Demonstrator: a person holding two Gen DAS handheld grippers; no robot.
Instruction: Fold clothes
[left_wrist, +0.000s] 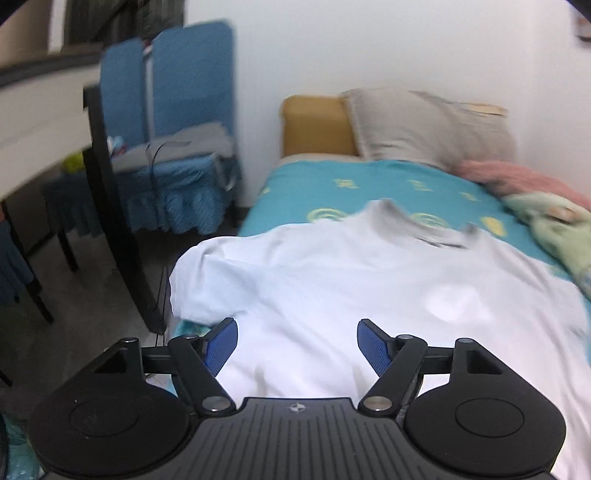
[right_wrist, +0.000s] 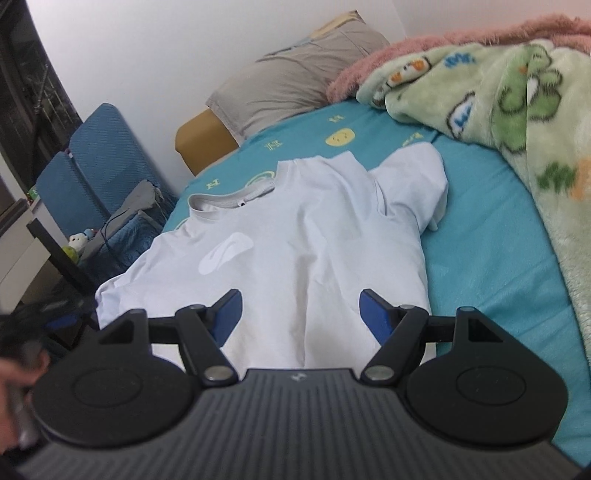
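1. The white T-shirt lies flat on the teal bed sheet, collar toward the pillow.
2. Left gripper and right gripper hover spread wide above its hem, holding nothing.
3. The shirt's left sleeve overhangs the bed edge; a green blanket borders the right.

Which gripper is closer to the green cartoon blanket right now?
Right. The right gripper hovers over the white T-shirt, near the blanket. The left gripper is over the shirt's opposite side, by the bed edge.
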